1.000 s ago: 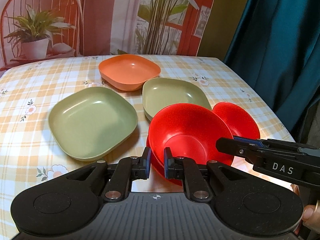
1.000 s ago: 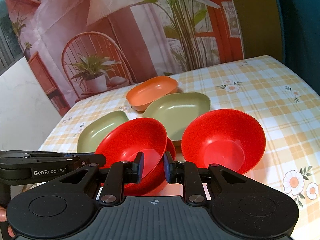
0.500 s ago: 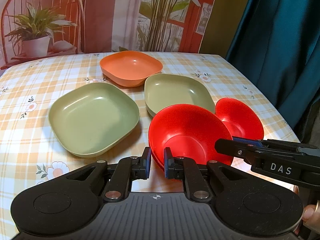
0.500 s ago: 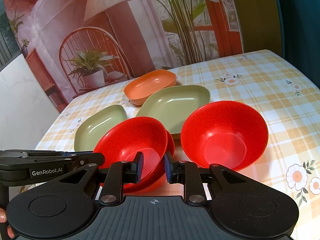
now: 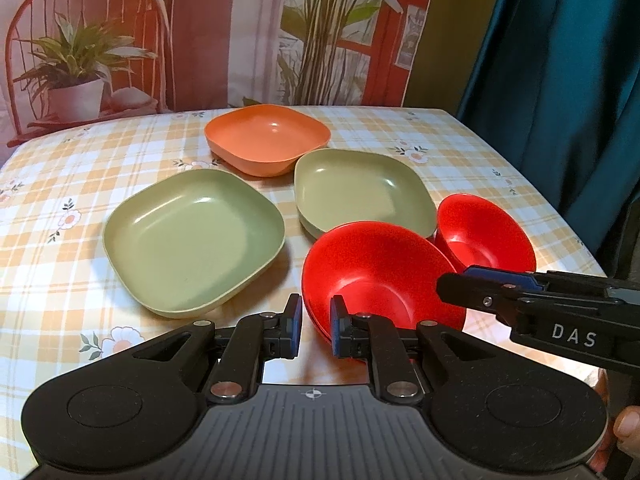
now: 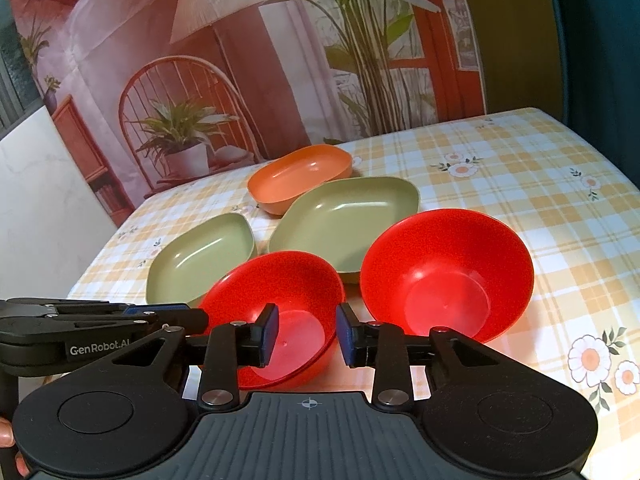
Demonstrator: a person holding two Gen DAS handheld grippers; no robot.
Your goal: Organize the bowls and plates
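Left wrist view: your left gripper [image 5: 314, 330] sat low at the near edge of the desk [image 5: 48, 264], its jaws slightly apart with the near rim of a red bowl stack [image 5: 380, 276] between them; whether the pads touched that rim could not be told. A second red bowl [image 5: 486, 232] stood just right of the stack. A large green plate [image 5: 192, 240] lay to the left, a smaller green plate [image 5: 360, 192] beyond the bowls, and an orange plate [image 5: 268, 140] farthest off. Your right gripper [image 5: 460, 284] reached in from the right over the bowls.

Right wrist view: your right gripper [image 6: 306, 334] hovered with jaws apart and nothing between them, over the right part of the red bowl stack [image 6: 280, 304]. The single red bowl [image 6: 448, 272] stood to the right. The two green plates [image 6: 344, 216] [image 6: 204, 256] and the orange plate [image 6: 300, 178] lay beyond. Your left gripper [image 6: 176, 314] came in from the left at the stack's rim.
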